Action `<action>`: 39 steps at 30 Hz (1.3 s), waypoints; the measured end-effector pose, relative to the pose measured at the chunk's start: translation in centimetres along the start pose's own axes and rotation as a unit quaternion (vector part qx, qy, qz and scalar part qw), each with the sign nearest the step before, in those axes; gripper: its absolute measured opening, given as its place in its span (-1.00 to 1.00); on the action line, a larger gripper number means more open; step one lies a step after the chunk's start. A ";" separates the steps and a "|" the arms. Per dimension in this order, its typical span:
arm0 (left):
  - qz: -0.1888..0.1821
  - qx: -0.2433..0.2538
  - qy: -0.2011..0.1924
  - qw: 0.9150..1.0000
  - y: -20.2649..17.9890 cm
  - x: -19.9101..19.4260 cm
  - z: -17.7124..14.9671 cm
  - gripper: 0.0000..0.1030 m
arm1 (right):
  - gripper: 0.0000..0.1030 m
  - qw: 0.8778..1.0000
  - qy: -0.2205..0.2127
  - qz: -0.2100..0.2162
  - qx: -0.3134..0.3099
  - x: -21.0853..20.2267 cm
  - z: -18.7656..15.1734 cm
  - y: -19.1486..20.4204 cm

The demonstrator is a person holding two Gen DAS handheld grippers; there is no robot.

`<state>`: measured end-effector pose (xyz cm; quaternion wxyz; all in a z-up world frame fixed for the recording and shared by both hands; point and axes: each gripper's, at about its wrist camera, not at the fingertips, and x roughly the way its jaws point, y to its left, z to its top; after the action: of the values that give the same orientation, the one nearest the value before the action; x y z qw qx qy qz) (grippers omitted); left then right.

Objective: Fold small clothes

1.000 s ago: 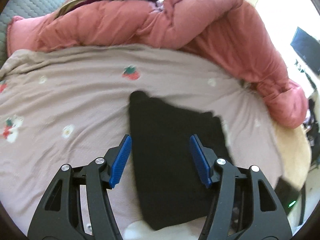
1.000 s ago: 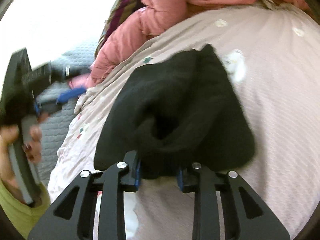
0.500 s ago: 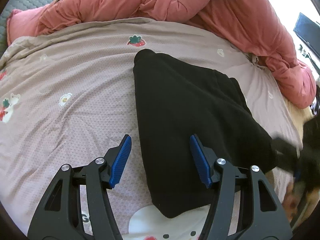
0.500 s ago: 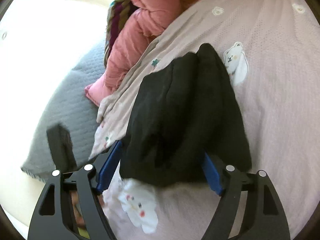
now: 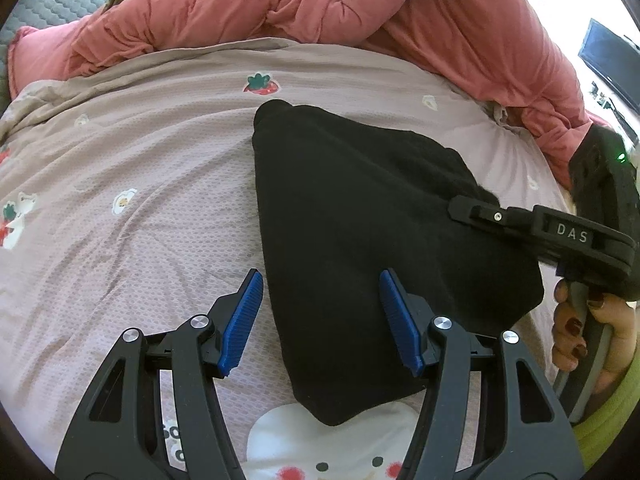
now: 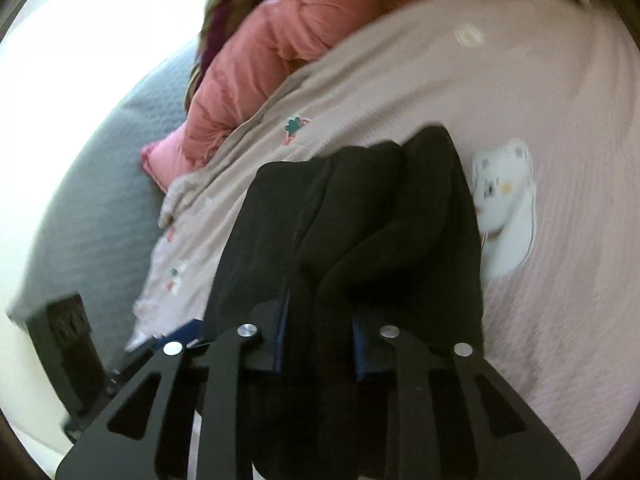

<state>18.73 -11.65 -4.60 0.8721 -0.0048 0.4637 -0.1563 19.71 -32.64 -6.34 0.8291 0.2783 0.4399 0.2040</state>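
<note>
A small black garment point(image 5: 360, 232) lies folded on the pink patterned bedsheet point(image 5: 140, 208). My left gripper point(image 5: 322, 316) is open just above the garment's near left edge, its blue pads point(image 5: 244, 316) wide apart. My right gripper point(image 6: 316, 336) is shut on a bunched fold of the black garment point(image 6: 360, 220) at its near edge. It also shows in the left wrist view point(image 5: 560, 236), at the garment's right side.
A rumpled pink quilt point(image 5: 320, 8) runs along the far side of the bed and down the right. A grey quilted cover point(image 6: 92, 200) lies beyond the sheet's left edge. A dark monitor point(image 5: 612, 56) stands at far right.
My right gripper was shut on the garment, opened half a second ago, and is shut on a fold again. My left gripper stayed open over the near edge.
</note>
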 end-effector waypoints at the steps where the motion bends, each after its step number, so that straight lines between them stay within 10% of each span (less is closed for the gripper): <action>1: -0.001 0.002 -0.001 1.000 -0.1 -0.1 0.0 0.02 | -0.61 1.000 -0.005 -0.007 -0.018 -0.4 0.1 0.5; 9: -0.019 0.007 0.002 1.000 -0.7 -0.6 -0.2 0.05 | -0.63 0.994 -0.033 -0.057 -0.092 -1.7 0.4 1.6; 39: -0.012 0.003 0.018 1.000 -0.1 -0.3 -1.8 0.36 | 0.00 0.982 -0.027 -0.178 -0.058 -3.6 -5.5 0.1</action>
<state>17.05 -11.43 -5.32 0.8618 -0.0046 0.4786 -0.1680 13.19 -33.12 -6.63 0.8785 0.1525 0.4472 0.0704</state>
